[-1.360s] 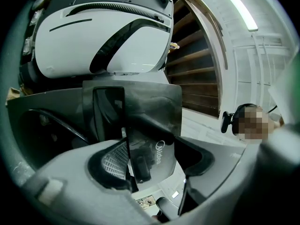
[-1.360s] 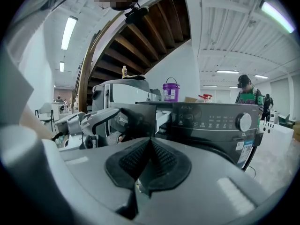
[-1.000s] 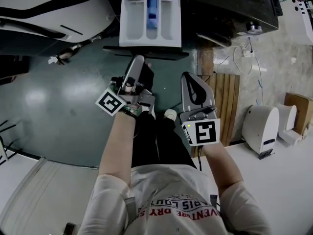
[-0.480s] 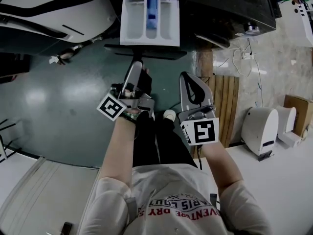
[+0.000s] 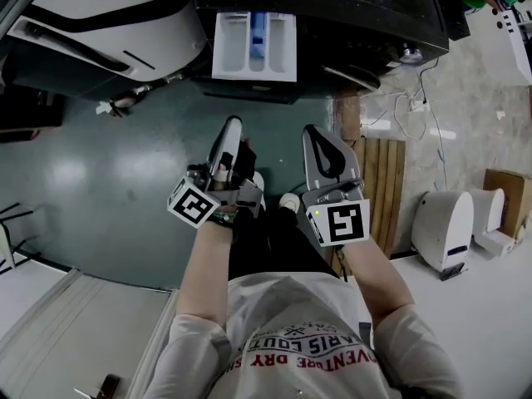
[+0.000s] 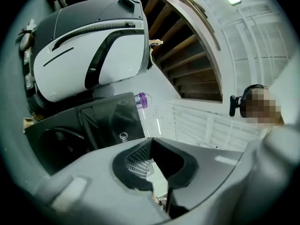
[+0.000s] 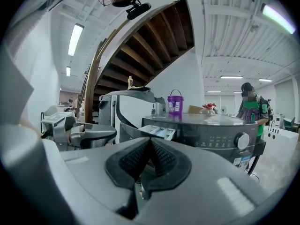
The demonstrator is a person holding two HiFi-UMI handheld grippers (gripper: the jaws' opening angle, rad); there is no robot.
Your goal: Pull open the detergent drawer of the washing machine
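Grippers first, from the left: in the head view our left gripper (image 5: 232, 126) reaches toward the washing machine (image 5: 366, 15), well short of it. Its own view shows the two dark pads of the left gripper (image 6: 151, 141) meeting at the tip; the jaws have just been closing, with nothing between them. Beside it, our right gripper (image 5: 311, 131) points the same way, and its view shows its pads pressed together too, also empty. Neither of the two touches the detergent drawer (image 5: 253, 46).

That one drawer stands pulled out of the machine's dark front, ahead of and between both grippers. Only the head view looks into it: we count three compartments, the middle one with a blue insert (image 5: 258, 32), the outer two showing white walls.

The right gripper view gives what the head view does not: the drawer (image 7: 159, 131) seen edge-on, one round knob (image 7: 242, 141) on the control panel, and one purple tub (image 7: 175, 102) on the machine's top. The left gripper view shows the same tub (image 6: 143, 99), and at its left a white machine with a black band (image 6: 89, 55). Wooden stairs (image 7: 140, 46) rise behind.
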